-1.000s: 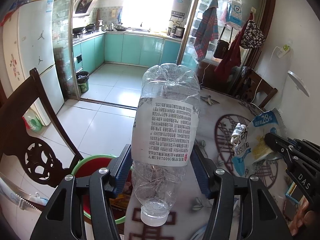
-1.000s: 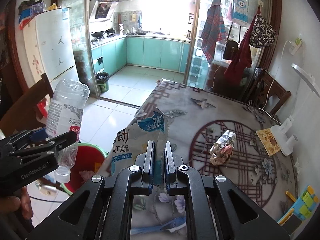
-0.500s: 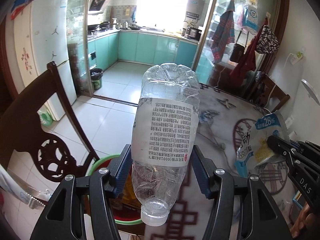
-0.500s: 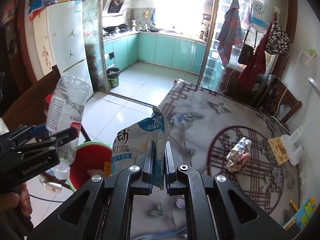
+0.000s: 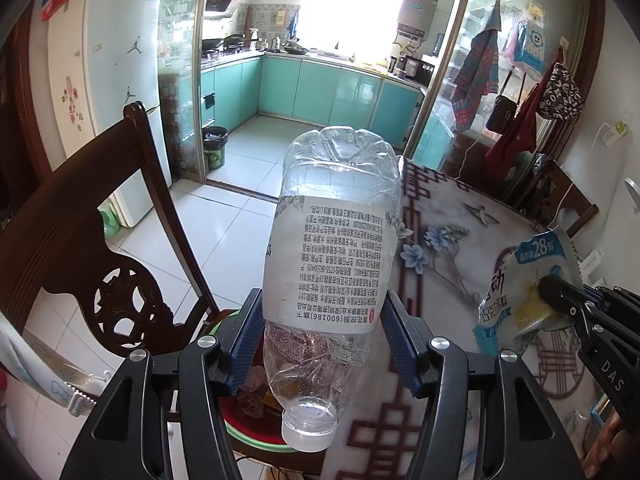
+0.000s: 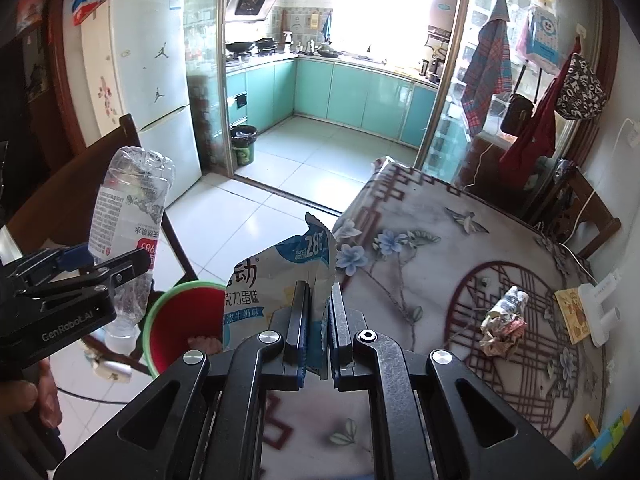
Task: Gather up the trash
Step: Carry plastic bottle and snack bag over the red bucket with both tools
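My left gripper (image 5: 322, 320) is shut on a clear plastic bottle (image 5: 332, 248), held upside down with its cap low, above a red bin with a green rim (image 5: 256, 436). The bottle also shows in the right wrist view (image 6: 128, 216), left of the bin (image 6: 180, 320). My right gripper (image 6: 318, 312) is shut on a torn blue and white snack wrapper (image 6: 280, 288), held at the table's left edge beside the bin. The wrapper shows in the left wrist view (image 5: 516, 280). Crumpled trash with a small bottle (image 6: 506, 320) lies on the table.
A dark wooden chair (image 5: 100, 248) stands left of the bin. The patterned table (image 6: 460, 264) carries a white charger (image 6: 600, 304), a yellow card (image 6: 574, 312) and coloured items at its right edge. A fridge (image 6: 140, 92) and the kitchen doorway lie beyond.
Both grippers have pulled back and left from the table with their loads. The bottle now hangs over the red bin, and the wrapper sits nearer the bin's rim.
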Motion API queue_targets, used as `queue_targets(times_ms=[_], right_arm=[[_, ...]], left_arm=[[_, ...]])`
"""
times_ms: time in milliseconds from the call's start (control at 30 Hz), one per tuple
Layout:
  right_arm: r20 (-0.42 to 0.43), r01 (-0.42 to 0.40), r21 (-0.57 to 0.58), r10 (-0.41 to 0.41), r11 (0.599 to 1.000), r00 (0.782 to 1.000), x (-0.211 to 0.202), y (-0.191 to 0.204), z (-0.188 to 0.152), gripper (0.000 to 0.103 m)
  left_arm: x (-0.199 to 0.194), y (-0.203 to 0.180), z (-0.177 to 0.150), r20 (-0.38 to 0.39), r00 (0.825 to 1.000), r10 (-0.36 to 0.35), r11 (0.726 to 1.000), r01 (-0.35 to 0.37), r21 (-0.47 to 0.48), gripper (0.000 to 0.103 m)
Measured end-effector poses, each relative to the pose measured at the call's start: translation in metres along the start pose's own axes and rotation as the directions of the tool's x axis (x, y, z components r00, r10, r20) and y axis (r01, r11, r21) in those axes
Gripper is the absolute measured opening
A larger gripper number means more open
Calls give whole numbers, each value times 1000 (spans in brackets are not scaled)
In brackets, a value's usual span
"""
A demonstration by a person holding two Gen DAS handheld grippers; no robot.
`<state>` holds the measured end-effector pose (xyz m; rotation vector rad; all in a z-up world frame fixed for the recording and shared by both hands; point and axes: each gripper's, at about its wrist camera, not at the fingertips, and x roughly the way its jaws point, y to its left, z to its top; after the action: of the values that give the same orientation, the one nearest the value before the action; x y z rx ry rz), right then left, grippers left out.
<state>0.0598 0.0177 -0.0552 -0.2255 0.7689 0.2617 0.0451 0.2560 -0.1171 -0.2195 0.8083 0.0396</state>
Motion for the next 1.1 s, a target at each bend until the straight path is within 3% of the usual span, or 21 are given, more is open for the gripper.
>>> queue_targets(times_ms=[733, 1100], right_arm=[[-66, -56, -32, 54, 998, 996, 44, 51, 16, 8], [-119, -75, -35, 70, 997, 990, 69, 70, 17, 8]], left_arm=[[37, 54, 0, -98, 994, 40, 999, -42, -16, 57], [82, 75, -33, -251, 967, 51, 999, -50, 8, 57]])
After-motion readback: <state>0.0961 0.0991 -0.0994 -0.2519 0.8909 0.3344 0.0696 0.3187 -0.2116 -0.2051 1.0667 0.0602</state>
